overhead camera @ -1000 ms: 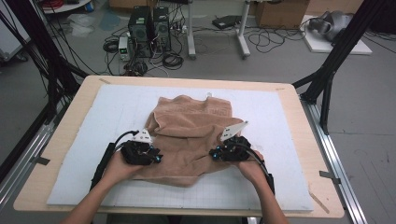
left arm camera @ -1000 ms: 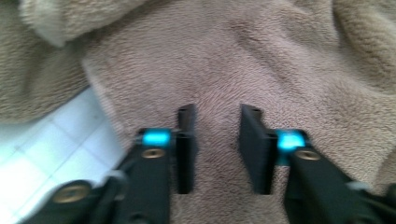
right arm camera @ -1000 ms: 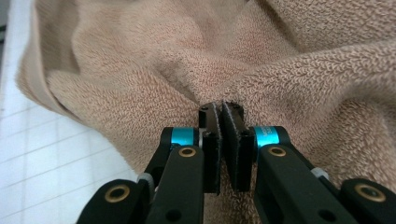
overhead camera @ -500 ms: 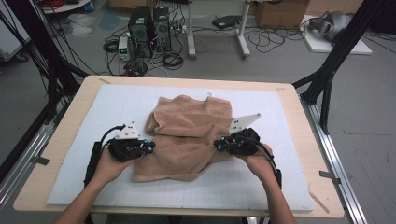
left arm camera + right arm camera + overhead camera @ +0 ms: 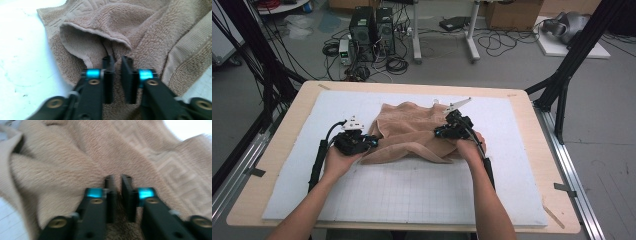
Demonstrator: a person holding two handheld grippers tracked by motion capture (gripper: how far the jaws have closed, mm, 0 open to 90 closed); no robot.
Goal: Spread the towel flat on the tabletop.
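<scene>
A tan towel [image 5: 412, 132] lies crumpled on the white gridded mat [image 5: 412, 195], bunched into folds at the middle of the table. My left gripper [image 5: 373, 142] rests at the towel's left edge. Its jaws have just been opening and stand a narrow gap apart, with nothing pinched between them. In the left gripper view, the left gripper [image 5: 118, 58] points at a curled fold of the towel [image 5: 150, 30]. My right gripper [image 5: 438, 133] sits over the towel's right part. In the right gripper view, the right gripper [image 5: 118, 177] hovers just above the towel [image 5: 62, 157], its jaws also just parted.
The mat covers a wooden table [image 5: 272, 165] with bare borders. Black frame posts [image 5: 562, 85] stand at the table's right and left. Computers [image 5: 372, 30] and cables lie on the floor beyond the far edge.
Both hands moved away from the person, the right one farther. The towel's near part got pushed up into a heap. Both grippers let go of the towel.
</scene>
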